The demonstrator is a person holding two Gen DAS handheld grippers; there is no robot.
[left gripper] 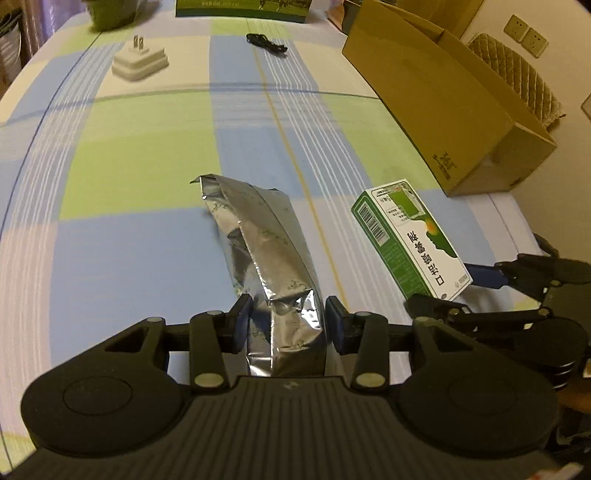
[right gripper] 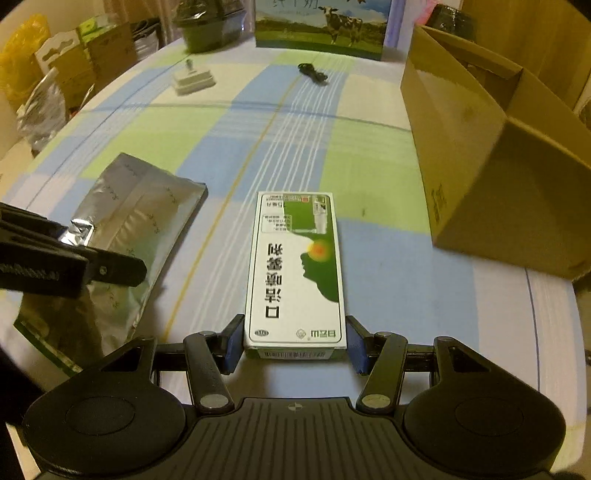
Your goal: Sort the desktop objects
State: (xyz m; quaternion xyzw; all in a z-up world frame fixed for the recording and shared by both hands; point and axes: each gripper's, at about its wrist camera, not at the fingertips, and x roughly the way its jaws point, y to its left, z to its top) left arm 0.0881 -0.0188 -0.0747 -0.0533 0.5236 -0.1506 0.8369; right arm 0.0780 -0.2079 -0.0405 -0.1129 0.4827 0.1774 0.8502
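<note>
Both grippers are squeezing things: left gripper (left gripper: pixel 288 314) the silver bag (left gripper: pixel 266 240), right gripper (right gripper: pixel 293 339) the green box (right gripper: pixel 295 269); I'd keep both level, aiming for the cardboard box (right gripper: pixel 498 155) at two o'clock

The tall brown cardboard box (right gripper: pixel 491 147) runs off the right edge. The green printed carton with a cow picture (right gripper: pixel 321 26) is cut by the top edge. The small black cable (left gripper: pixel 266 43) is too small to identify. Small print on the green-and-white medicine box (right gripper: pixel 295 273) is blurred.

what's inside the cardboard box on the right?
Cannot tell. Both views show the cardboard box from the side: only its outer walls and open top flaps show, and the near wall hides the interior. It stands on the checked tablecloth.
</note>
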